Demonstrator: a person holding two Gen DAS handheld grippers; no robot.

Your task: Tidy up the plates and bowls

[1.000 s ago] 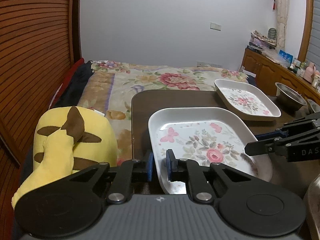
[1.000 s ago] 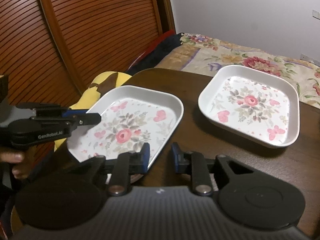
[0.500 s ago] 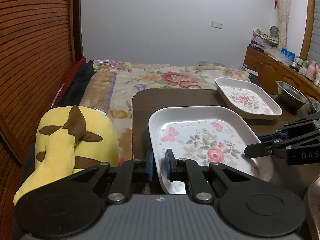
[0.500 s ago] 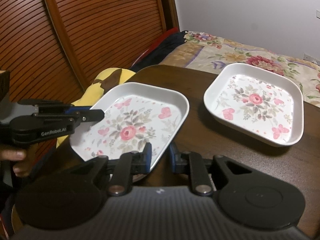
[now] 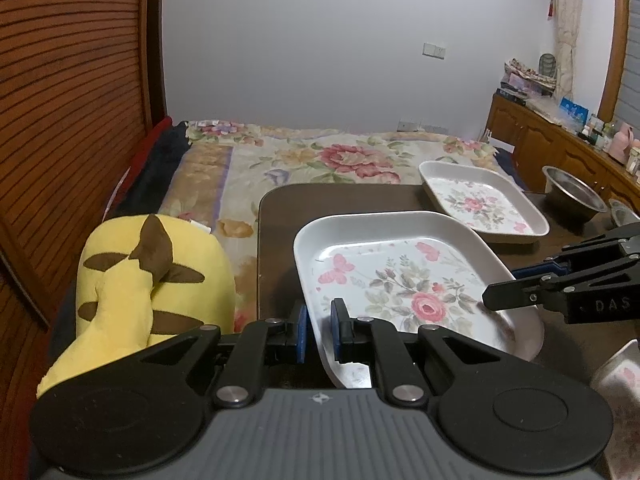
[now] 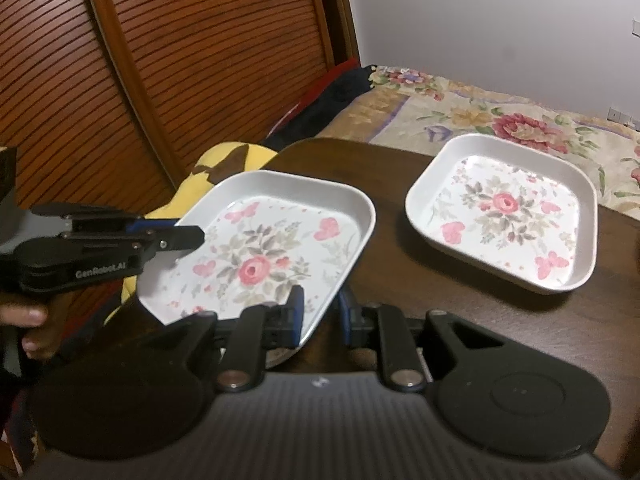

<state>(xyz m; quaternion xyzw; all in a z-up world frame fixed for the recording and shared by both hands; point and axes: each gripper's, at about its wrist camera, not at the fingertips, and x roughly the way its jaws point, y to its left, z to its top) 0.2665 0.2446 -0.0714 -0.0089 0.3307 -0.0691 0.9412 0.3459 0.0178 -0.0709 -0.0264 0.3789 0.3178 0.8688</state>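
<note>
A white square plate [image 5: 400,276] [image 6: 260,240] with a rose and butterfly print is held at two sides near the table's left edge. My left gripper [image 5: 318,332] [image 6: 176,236] is shut on its near-left rim. My right gripper [image 6: 320,312] [image 5: 496,296] is shut on the opposite rim. The plate appears slightly raised, with a shadow on the dark wooden table [image 5: 280,220] [image 6: 400,280] under it. A second plate [image 5: 484,204] [image 6: 504,212] of the same kind rests flat farther back on the table.
A steel bowl [image 5: 572,194] stands at the table's right end, and part of another floral dish [image 5: 616,376] shows at the lower right. A yellow plush toy [image 5: 140,280] [image 6: 224,160] lies left of the table. A floral bed [image 5: 320,160] lies beyond, and a slatted wooden wall [image 6: 160,80] on the left.
Both grippers keep their hold on the near plate, which has barely shifted.
</note>
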